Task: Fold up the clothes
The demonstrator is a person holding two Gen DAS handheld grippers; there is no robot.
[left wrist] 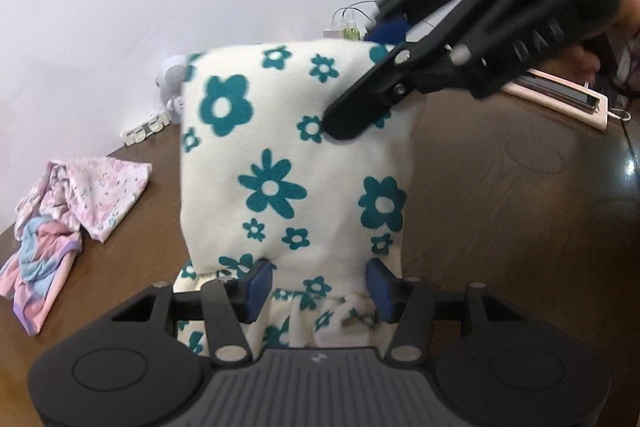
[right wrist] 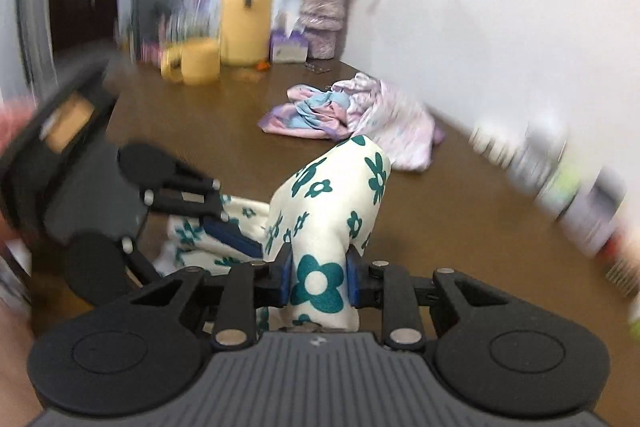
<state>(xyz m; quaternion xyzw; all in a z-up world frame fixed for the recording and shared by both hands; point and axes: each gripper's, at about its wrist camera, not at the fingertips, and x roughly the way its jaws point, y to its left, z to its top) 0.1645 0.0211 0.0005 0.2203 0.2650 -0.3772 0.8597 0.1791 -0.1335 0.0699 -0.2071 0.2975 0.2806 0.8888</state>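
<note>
A cream garment with teal flowers [left wrist: 288, 163] is held up over the brown table [left wrist: 520, 211]. My right gripper [left wrist: 340, 127] reaches in from the upper right and is shut on its upper right part. In the right wrist view the cloth [right wrist: 332, 195] bulges up between the right gripper's [right wrist: 319, 279] blue pads [right wrist: 285, 279]. My left gripper [left wrist: 320, 287] stands open, its pads wide apart on either side of the garment's ruffled lower edge. From the right wrist view the left gripper [right wrist: 236, 227] sits at the left, over the cloth's low end.
A pile of pink and pastel clothes [left wrist: 72, 211] [right wrist: 348, 111] lies on the table. A small white figure [left wrist: 172, 83] and a device in a pink case [left wrist: 560, 95] sit near the wall. A yellow jug [right wrist: 244, 23], a yellow mug [right wrist: 196, 61] and a flower vase [right wrist: 320, 19] stand at the far end.
</note>
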